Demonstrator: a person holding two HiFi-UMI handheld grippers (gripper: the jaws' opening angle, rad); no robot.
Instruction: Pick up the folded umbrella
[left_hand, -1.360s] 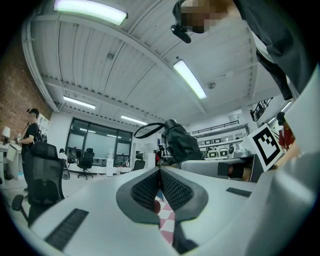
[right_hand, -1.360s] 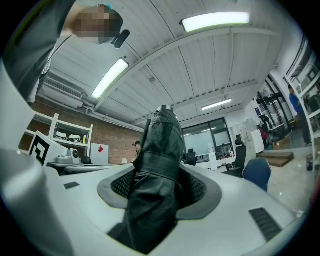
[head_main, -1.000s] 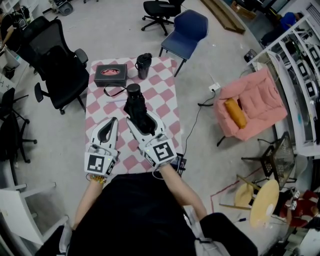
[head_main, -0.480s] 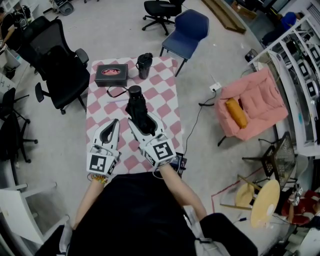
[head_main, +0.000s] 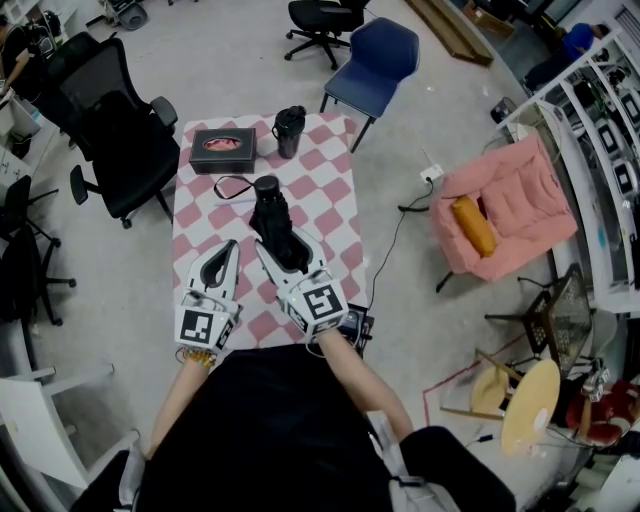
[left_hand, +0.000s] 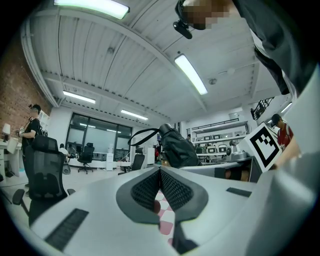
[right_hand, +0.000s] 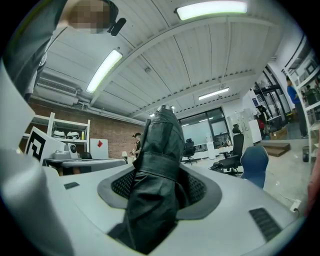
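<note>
A black folded umbrella (head_main: 268, 205) lies lengthwise between the jaws of my right gripper (head_main: 288, 245), over the pink-and-white checked table (head_main: 330, 190). Its round end points away from me and its black strap loop (head_main: 230, 185) hangs to the left. In the right gripper view both pads press on the umbrella's (right_hand: 160, 150) sides. My left gripper (head_main: 229, 244) rests just left of it, shut, with its pads together and nothing between them (left_hand: 160, 171). From there the umbrella (left_hand: 177, 147) shows up and to the right.
A black tissue box (head_main: 222, 149) and a black lidded mug (head_main: 288, 130) stand at the table's far end. A black office chair (head_main: 125, 130) is left of the table, a blue chair (head_main: 375, 60) beyond it, a pink armchair (head_main: 505, 205) to the right.
My right gripper has sunk slightly with the umbrella still in it. The left gripper has stayed where it was.
</note>
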